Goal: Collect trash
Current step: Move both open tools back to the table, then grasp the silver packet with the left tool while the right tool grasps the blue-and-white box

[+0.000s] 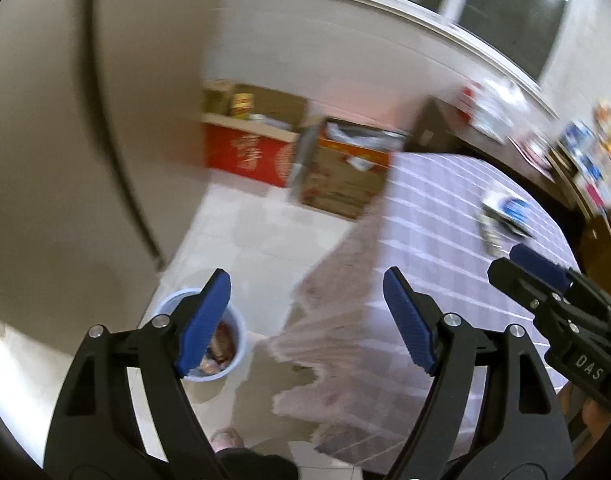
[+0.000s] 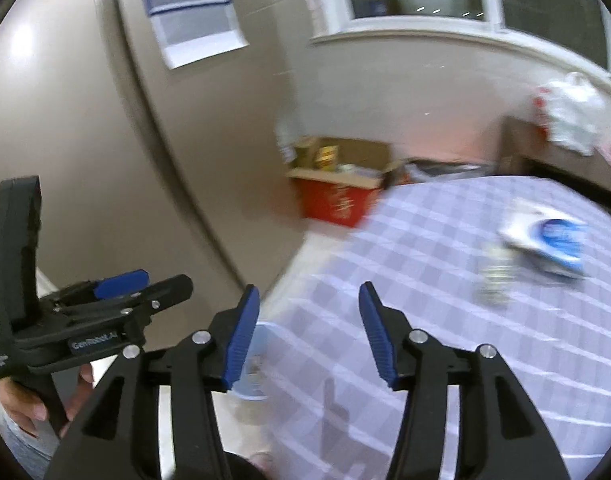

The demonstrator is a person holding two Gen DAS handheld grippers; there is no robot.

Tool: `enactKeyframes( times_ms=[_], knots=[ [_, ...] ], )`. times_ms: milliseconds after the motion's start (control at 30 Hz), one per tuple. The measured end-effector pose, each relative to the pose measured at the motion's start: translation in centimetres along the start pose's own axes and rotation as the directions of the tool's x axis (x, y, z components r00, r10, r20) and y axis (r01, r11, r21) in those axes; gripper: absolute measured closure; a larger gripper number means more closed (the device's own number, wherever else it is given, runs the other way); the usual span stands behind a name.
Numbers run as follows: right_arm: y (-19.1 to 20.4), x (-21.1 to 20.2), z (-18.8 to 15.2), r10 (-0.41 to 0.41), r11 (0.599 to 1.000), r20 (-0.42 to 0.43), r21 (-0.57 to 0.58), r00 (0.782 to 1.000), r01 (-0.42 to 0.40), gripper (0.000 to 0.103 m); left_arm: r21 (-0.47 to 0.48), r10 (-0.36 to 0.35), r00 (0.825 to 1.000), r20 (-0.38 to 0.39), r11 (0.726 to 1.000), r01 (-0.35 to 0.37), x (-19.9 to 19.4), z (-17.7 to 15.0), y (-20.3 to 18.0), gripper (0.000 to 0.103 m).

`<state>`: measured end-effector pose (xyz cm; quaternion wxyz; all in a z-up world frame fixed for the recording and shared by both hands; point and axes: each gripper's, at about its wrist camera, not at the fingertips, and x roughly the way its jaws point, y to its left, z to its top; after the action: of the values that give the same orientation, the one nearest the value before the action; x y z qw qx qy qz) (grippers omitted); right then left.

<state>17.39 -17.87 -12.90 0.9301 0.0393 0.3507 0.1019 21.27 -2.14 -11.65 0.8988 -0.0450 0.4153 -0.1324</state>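
Observation:
A light blue bin (image 1: 229, 344) with trash inside stands on the tiled floor, below my open, empty left gripper (image 1: 307, 316); it also shows in the right wrist view (image 2: 261, 360). A blue and white wrapper (image 2: 545, 240) and a blurred clear bottle-like item (image 2: 495, 276) lie on the checked tablecloth; they show in the left wrist view too, the wrapper (image 1: 509, 210) far right. My right gripper (image 2: 309, 332) is open and empty over the table's near edge. It shows from the side in the left wrist view (image 1: 521, 264).
The table with the lilac checked cloth (image 2: 445, 320) fills the right. A red box (image 1: 249, 156) and a cardboard box (image 1: 345, 172) stand against the far wall. A dark sideboard (image 1: 545, 156) with clutter is at the far right. A white bag (image 2: 569, 108) sits on it.

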Motion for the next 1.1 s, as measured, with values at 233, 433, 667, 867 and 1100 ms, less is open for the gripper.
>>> enactKeyframes(
  times_ms=[233, 433, 667, 867, 1100],
  knots=[
    [-13.3, -4.9, -1.5, -0.229, 0.972, 0.015, 0.066, 0.973, 0.227, 0.049, 0.187, -0.081, 0.995, -0.053, 0.978, 0.09, 4.8, 1.0, -12.7, 0.023],
    [-20.5, -4.6, -1.7, -0.271, 0.955, -0.02, 0.115, 0.962, 0.272, 0.047, 0.281, -0.074, 0.992, -0.1, 0.955, 0.099, 9.0, 1.4, -19.2, 0.023],
    [-21.9, -2.0, -1.3, -0.287, 0.955, -0.062, 0.057, 0.956, 0.29, 0.04, 0.302, -0.041, 0.99, -0.138, 0.95, 0.082, 12.8, 1.8, -20.6, 0.023],
    [-21.0, 1.5, -0.2, -0.324, 0.946, -0.076, -0.059, 0.943, 0.32, 0.038, 0.334, -0.021, 0.989, -0.144, 0.94, 0.068, 14.3, 1.8, -21.1, 0.035],
    [-19.4, 4.5, 0.5, -0.336, 0.934, -0.068, -0.152, 0.939, 0.323, 0.037, 0.299, -0.048, 0.991, -0.129, 0.951, 0.085, 14.1, 3.0, -19.5, 0.087]
  ],
)
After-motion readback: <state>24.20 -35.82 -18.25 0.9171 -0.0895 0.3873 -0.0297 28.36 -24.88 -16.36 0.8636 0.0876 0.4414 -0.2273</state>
